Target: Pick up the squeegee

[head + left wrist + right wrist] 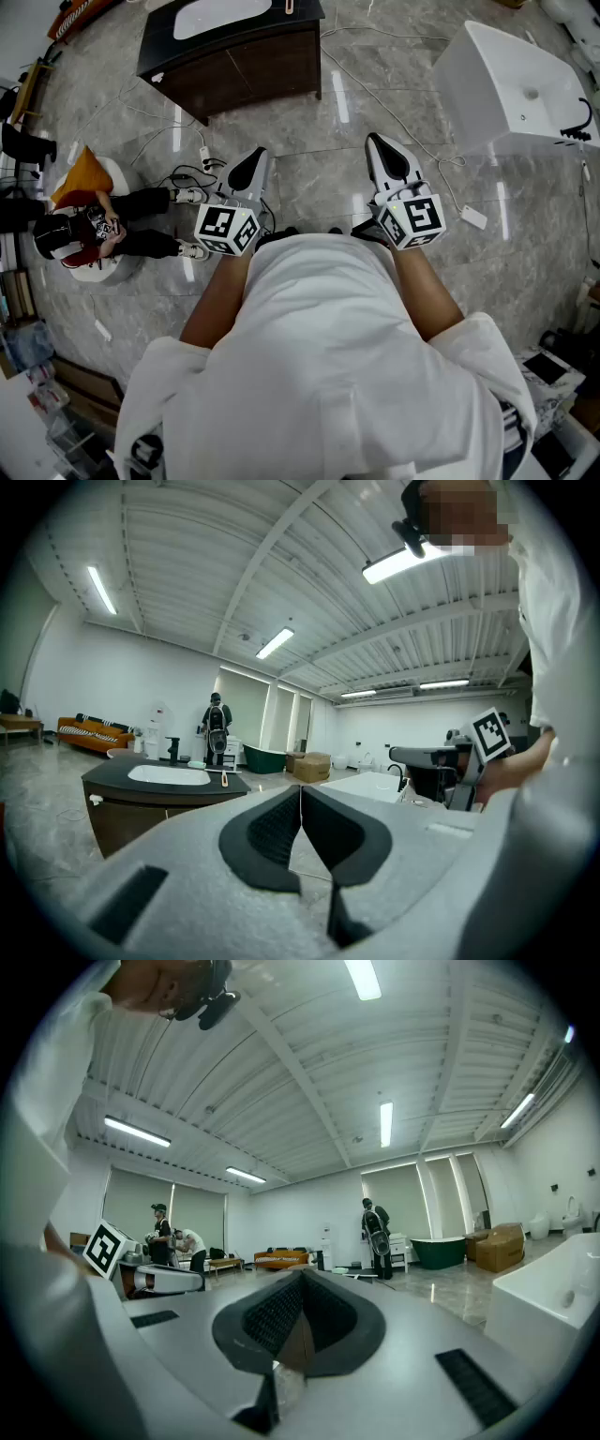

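A dark vanity (234, 56) with a white sink stands ahead on the marble floor. On its top edge lies a small handled tool (289, 7), also seen as the tool (225, 779) beside the sink; I cannot tell whether it is the squeegee. My left gripper (253, 155) and right gripper (375, 141) are held side by side in front of the person's body, well short of the vanity. The left gripper (300, 789) has its pads touching, with nothing between them. The right gripper (300, 1277) is likewise shut and empty.
A white tub (511, 84) stands at the right, close to the right gripper. Cables and a power strip (202, 155) lie on the floor ahead of the left gripper. A person (94, 230) is at the left. Another person (216, 728) stands behind the vanity.
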